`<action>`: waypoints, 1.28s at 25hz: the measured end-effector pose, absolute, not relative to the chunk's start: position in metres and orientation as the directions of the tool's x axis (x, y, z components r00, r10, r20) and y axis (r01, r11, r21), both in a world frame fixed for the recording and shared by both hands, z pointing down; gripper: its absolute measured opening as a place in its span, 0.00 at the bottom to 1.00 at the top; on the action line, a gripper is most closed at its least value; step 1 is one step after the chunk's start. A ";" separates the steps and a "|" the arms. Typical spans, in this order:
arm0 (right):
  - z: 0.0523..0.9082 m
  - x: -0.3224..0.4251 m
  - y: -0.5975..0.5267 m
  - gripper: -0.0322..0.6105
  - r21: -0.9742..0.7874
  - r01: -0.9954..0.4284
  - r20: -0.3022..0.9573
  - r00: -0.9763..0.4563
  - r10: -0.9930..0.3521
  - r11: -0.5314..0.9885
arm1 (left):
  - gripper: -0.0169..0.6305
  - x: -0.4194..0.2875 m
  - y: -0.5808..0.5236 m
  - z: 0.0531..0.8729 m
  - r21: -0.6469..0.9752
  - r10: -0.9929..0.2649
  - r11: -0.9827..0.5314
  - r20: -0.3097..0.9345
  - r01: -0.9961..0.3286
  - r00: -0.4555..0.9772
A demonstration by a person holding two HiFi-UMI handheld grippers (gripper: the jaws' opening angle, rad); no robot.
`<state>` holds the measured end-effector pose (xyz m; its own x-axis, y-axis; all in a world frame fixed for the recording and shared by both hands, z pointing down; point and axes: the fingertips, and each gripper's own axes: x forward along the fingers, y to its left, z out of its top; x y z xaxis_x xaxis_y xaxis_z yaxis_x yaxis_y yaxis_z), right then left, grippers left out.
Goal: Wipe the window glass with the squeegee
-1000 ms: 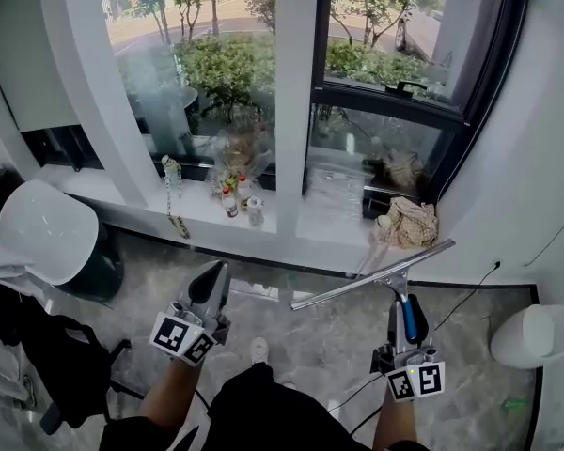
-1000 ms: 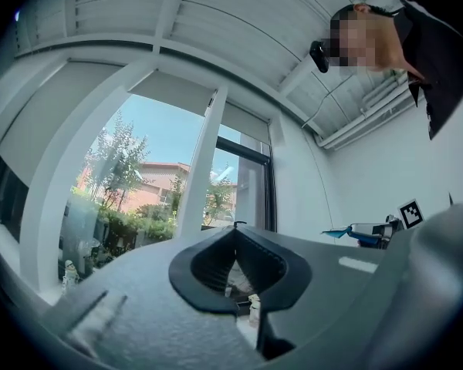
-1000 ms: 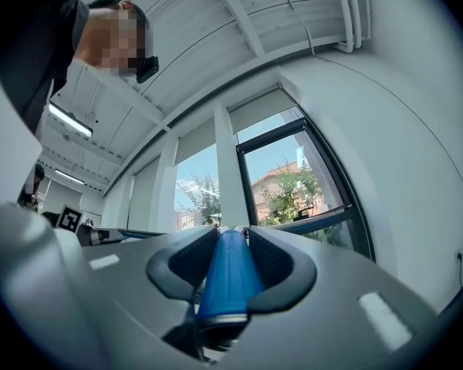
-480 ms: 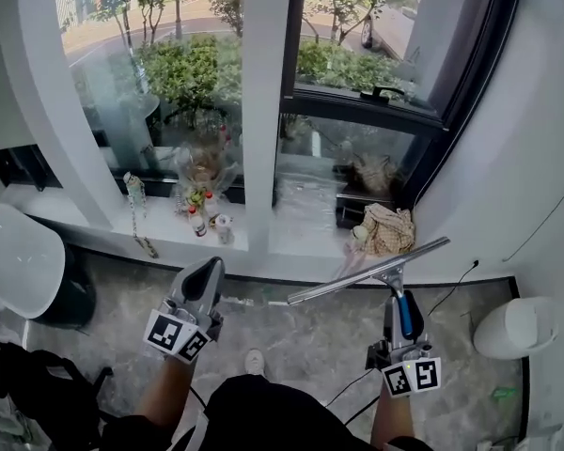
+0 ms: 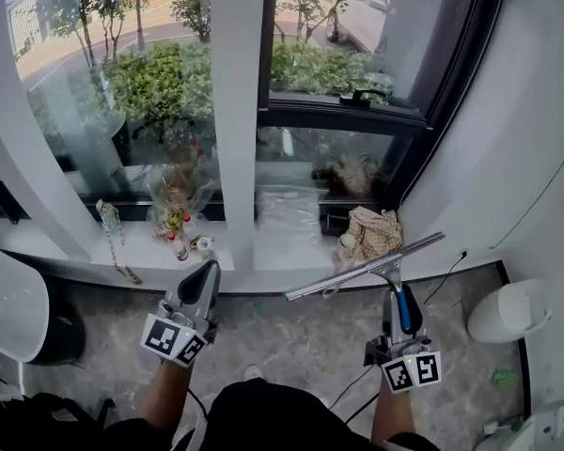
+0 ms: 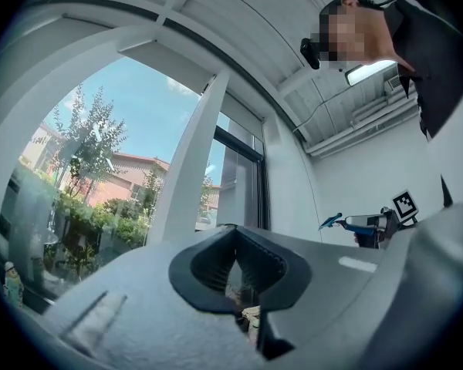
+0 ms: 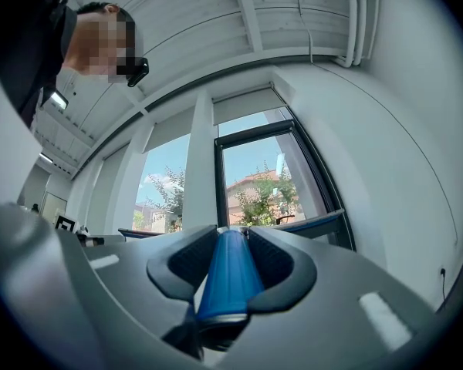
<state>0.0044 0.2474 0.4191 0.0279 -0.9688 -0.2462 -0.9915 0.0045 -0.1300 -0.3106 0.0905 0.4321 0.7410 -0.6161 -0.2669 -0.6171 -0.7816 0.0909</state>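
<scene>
Head view: my right fingers (image 7: 279, 262) clamp the squeegee (image 5: 365, 269) well off the window glass (image 5: 331, 40), left fingers (image 6: 204, 264) closed empty; wiping looks unstarted.

Both forearms reached forward, the left gripper (image 5: 211, 269) pinched closed on nothing, the right gripper (image 5: 399, 306) clamped round the squeegee (image 5: 362, 268) handle.

The head view looks steeply down on the left gripper (image 5: 205, 275) and right gripper (image 5: 399, 308) from behind their jaws, toward the window (image 5: 329, 64) ahead. Each gripper view sits close behind its own jaws, tilted up past them at that same window.
</scene>
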 end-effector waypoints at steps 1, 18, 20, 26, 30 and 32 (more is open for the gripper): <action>0.419 0.004 0.244 0.26 -0.135 -0.991 -0.248 0.038 -0.968 -0.004 | 0.03 -0.311 0.084 0.432 0.088 -0.610 -0.787 -0.265 -0.611 0.747; 0.424 0.037 0.170 0.26 -0.178 -0.984 -0.244 0.074 -0.967 -0.031 | 0.03 -0.257 0.015 0.447 0.071 -0.577 -0.812 -0.241 -0.579 0.780; 0.425 0.049 0.155 0.26 -0.175 -0.984 -0.246 0.062 -0.967 -0.019 | 0.03 -0.245 0.004 0.445 0.060 -0.582 -0.807 -0.240 -0.587 0.777; 0.423 0.092 0.101 0.26 -0.179 -0.983 -0.265 0.019 -0.964 0.030 | 0.03 -0.203 -0.034 0.434 0.040 -0.592 -0.796 -0.256 -0.604 0.764; 0.418 0.130 0.067 0.26 -0.187 -0.980 -0.272 -0.007 -0.962 0.060 | 0.03 -0.168 -0.059 0.426 0.026 -0.610 -0.779 -0.264 -0.626 0.747; 0.414 0.146 0.053 0.26 -0.186 -0.979 -0.277 -0.023 -0.960 0.077 | 0.03 -0.155 -0.071 0.426 0.028 -0.631 -0.762 -0.255 -0.647 0.733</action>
